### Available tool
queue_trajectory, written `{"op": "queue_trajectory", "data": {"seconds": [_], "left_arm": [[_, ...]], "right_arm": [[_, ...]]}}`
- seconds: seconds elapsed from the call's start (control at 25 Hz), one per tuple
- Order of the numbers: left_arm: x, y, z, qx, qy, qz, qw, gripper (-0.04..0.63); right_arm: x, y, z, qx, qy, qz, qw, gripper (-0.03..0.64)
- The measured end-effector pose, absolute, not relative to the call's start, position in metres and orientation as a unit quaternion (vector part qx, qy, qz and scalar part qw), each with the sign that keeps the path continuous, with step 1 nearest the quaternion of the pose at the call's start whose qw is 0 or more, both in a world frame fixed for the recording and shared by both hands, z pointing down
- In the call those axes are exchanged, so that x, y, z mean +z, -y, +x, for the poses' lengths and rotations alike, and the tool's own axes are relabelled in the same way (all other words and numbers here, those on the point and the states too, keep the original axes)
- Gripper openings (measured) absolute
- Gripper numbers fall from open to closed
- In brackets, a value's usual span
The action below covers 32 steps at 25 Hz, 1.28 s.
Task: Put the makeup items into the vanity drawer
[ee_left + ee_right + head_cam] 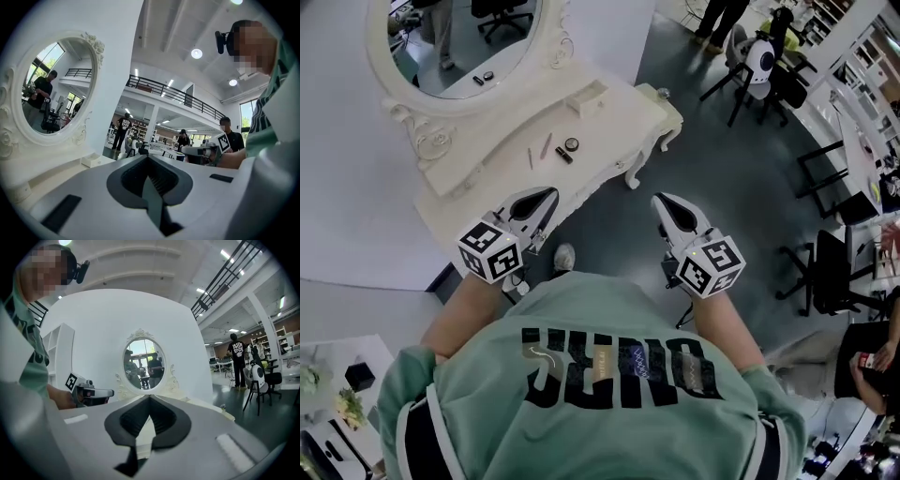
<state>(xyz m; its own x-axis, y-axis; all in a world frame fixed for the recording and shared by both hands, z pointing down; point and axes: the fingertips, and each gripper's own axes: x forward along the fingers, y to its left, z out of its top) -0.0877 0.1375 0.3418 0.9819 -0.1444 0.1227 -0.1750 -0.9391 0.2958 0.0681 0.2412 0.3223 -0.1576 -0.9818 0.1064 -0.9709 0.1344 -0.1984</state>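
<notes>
The white vanity point(609, 117) with its oval mirror point(459, 42) stands ahead of me. On its top lie two pink pencils point(546, 145), a round compact point(571, 143) and a dark lipstick point(564, 155). No drawer front shows in any view. My left gripper point(549, 194) hovers over the vanity's near edge, short of the items, jaws together and nothing between them point(148, 157). My right gripper point(660, 199) hangs over the dark floor to the right of the vanity, also shut and empty point(149, 397). In the right gripper view the mirror point(144, 364) is straight ahead.
A white box point(588, 97) sits on the vanity's raised back shelf. Black office chairs point(825, 267), a white robot point(759, 56) and people stand to the right. A low white table point(337, 375) with a black box is at the lower left.
</notes>
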Motion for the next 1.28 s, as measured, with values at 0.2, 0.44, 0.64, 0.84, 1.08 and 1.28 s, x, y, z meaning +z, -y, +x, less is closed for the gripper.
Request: {"op": "queue_trajectory", "data": {"seconds": [0.2, 0.44, 0.64, 0.84, 1.08, 1.28], "left_arm": [[0.354, -0.058, -0.04, 0.056, 0.047, 0.983, 0.167, 0.005], [0.364, 0.023, 0.0, 0.024, 0.007, 0.973, 0.229, 0.003], [0.383, 0.05, 0.008, 0.035, 0.045, 0.971, 0.233, 0.005], [0.391, 0.07, 0.016, 0.035, 0.138, 0.965, 0.222, 0.003], [0.389, 0.071, 0.034, 0.029, 0.217, 0.951, 0.22, 0.005], [0.388, 0.08, 0.039, 0.035, 0.228, 0.95, 0.211, 0.005]], "right_arm": [[0.321, -0.161, 0.103, -0.105, -0.745, -0.658, 0.031, 0.011], [0.314, -0.073, 0.149, -0.098, -0.725, -0.681, 0.033, 0.011], [0.322, -0.031, 0.17, -0.109, -0.746, -0.657, 0.005, 0.011], [0.342, 0.0, 0.2, -0.132, -0.784, -0.606, 0.006, 0.011], [0.348, 0.013, 0.227, -0.135, -0.824, -0.55, 0.002, 0.011], [0.352, 0.032, 0.224, -0.123, -0.844, -0.522, -0.028, 0.011]]}}
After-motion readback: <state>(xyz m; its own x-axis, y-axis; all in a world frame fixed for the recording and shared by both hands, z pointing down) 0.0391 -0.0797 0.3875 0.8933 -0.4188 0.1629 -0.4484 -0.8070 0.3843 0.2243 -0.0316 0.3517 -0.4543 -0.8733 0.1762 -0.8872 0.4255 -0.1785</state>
